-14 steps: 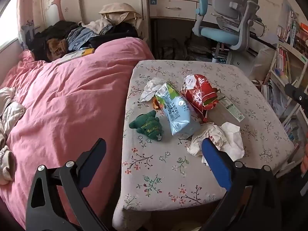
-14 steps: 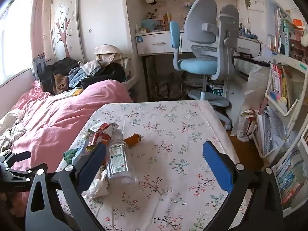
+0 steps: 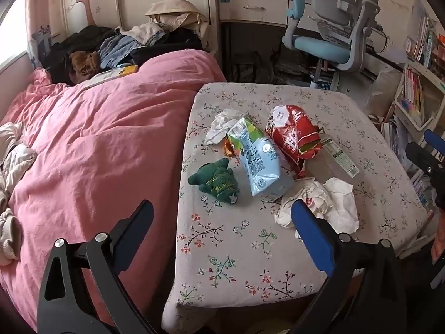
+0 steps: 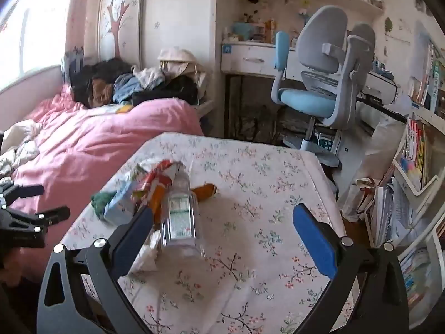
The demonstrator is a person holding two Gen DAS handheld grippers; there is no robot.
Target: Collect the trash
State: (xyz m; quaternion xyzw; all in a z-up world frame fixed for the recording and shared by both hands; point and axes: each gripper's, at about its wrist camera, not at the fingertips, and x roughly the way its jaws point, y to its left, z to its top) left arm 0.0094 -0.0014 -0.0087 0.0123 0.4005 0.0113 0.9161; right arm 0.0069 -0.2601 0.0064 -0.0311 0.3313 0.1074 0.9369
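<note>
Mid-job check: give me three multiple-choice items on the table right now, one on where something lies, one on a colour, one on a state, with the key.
1. Where does the clear plastic bottle lie?
A. On the flowered table, beside the red snack bag
B. On the pink bed
C. On the desk chair

2. What colour is the small plush toy on the table?
A. Yellow
B. Dark green
C. White

3. How do the two grippers stand?
A. Both shut on tissue
B. Left shut on the bottle, right open
C. Both open and empty

Key:
1 A: the bottle lies on its side on the tablecloth, next to the red bag.
2 B: the toy shows dark green in the left wrist view.
3 C: the left gripper and the right gripper have jaws spread wide, with nothing between the pads.
</note>
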